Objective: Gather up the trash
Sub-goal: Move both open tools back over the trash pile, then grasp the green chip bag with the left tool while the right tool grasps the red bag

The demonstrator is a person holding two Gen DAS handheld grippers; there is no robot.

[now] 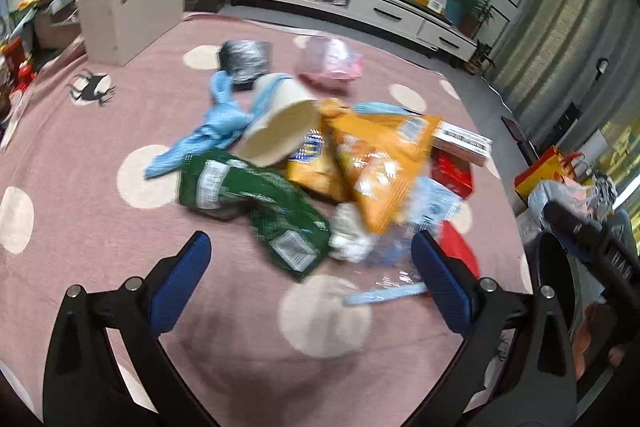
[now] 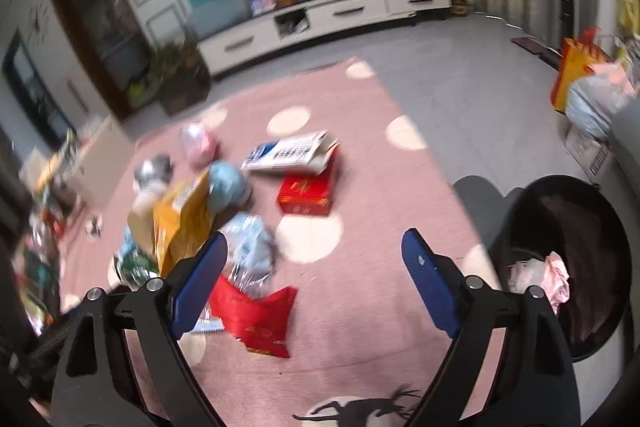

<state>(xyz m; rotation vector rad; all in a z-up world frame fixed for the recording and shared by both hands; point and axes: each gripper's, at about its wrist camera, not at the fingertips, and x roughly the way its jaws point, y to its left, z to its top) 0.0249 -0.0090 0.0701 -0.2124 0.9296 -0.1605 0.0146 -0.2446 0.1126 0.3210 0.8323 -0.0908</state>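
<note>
Pink dotted rug (image 1: 80, 155) is lying under a loose heap of litter, and I am hovering both sets of fingers over it, spread wide and pinching nothing.

I am holding my left gripper (image 1: 312, 275) just short of the green snack bag (image 1: 256, 203) and my right gripper (image 2: 316, 279) above bare rug, with the black bin (image 2: 568, 267) just to its right, already holding some crumpled pink-and-white scraps. I am judging the next pick: take one light piece at a time, pinch a bag by a flat edge, carry it clear over the rim. I am counting one green bag, two orange bags (image 1: 380, 163), one paper cup (image 1: 280, 127), one red box (image 2: 306, 195), one red wrapper (image 2: 256, 315); the blurred rest I cannot count.
</note>
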